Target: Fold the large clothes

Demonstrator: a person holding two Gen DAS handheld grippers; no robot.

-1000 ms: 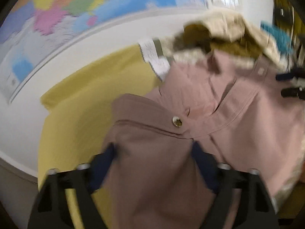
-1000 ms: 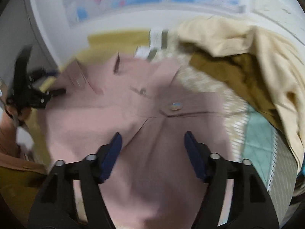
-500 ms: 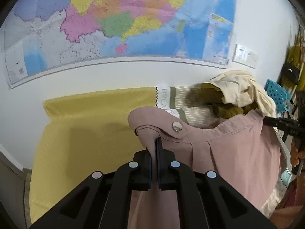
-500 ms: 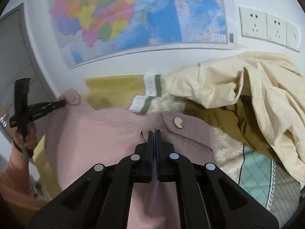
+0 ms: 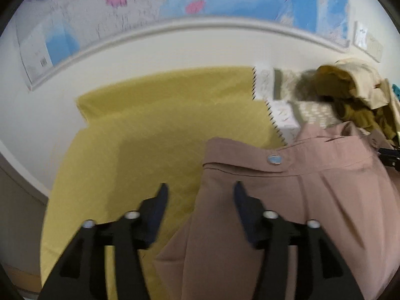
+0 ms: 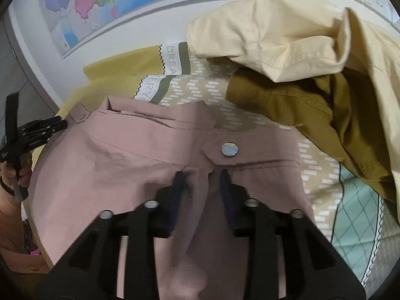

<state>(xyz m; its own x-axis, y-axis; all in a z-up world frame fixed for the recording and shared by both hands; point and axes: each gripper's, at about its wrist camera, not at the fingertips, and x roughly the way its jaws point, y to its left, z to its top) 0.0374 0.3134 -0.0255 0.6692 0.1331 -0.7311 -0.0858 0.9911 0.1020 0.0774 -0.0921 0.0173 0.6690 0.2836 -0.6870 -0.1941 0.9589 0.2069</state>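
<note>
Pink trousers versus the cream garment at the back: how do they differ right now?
The pink trousers lie spread out with the waistband flat between the open left gripper and right gripper; the cream garment sits crumpled in a heap on an olive garment. Both rest on the bed.

And here are the pink trousers [image 6: 140, 165], dusty rose, spread waistband-up across the bedding, the fabric lying loose with soft creases. A silver snap button [image 6: 230, 149] sits shut on the waistband tab, a belt loop [image 6: 81, 115] showing at the far corner. From the left wrist view the same trousers [image 5: 312, 200] drape down the right side, pleats running below the waistband, button [image 5: 275, 159] glinting. Behind them a heap: a cream garment [image 6: 287, 32] crumpled on top of an olive-brown one [image 6: 300, 105], both unfolded.
</note>
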